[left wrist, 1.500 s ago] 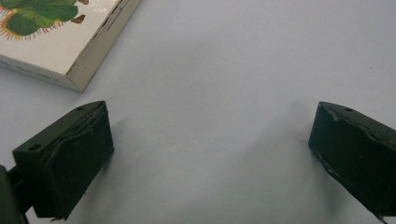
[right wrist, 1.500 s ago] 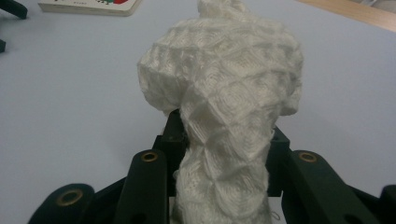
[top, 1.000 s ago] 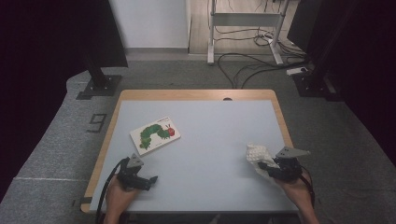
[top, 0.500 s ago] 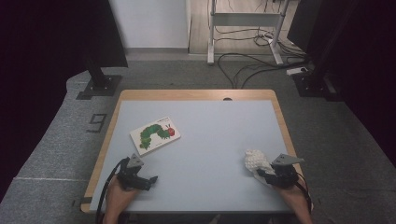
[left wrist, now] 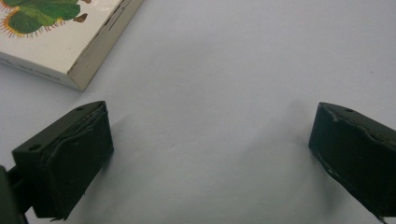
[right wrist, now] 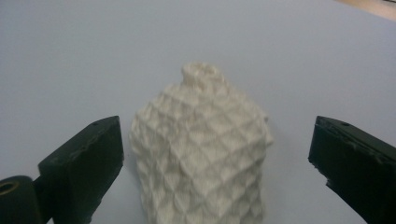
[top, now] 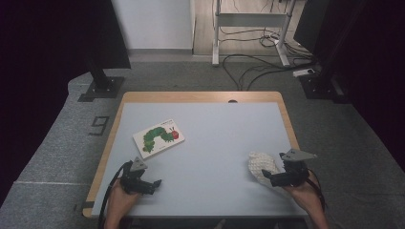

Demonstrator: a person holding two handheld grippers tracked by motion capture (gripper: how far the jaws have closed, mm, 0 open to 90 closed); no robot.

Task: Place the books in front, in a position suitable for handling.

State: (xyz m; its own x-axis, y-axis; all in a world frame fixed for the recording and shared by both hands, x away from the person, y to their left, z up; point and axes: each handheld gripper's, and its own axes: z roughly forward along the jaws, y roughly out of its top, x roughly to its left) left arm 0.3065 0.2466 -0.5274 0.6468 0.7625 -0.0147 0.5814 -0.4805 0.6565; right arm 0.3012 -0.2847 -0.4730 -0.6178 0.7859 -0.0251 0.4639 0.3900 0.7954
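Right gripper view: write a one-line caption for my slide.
Open tongs straddle a white knitted cloth lying on the pale blue table, pads clear of it on both sides.

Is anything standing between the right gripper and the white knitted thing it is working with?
Nothing visible does. The white knitted piece lies on the table between the right gripper's jaws, which have just been opening and stand apart from it on both sides. The caterpillar book lies far off, near the left gripper.

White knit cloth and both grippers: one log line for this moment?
right gripper: jaws just opened, clear of white knit cloth lying on table | left gripper: open, empty | book: untouched
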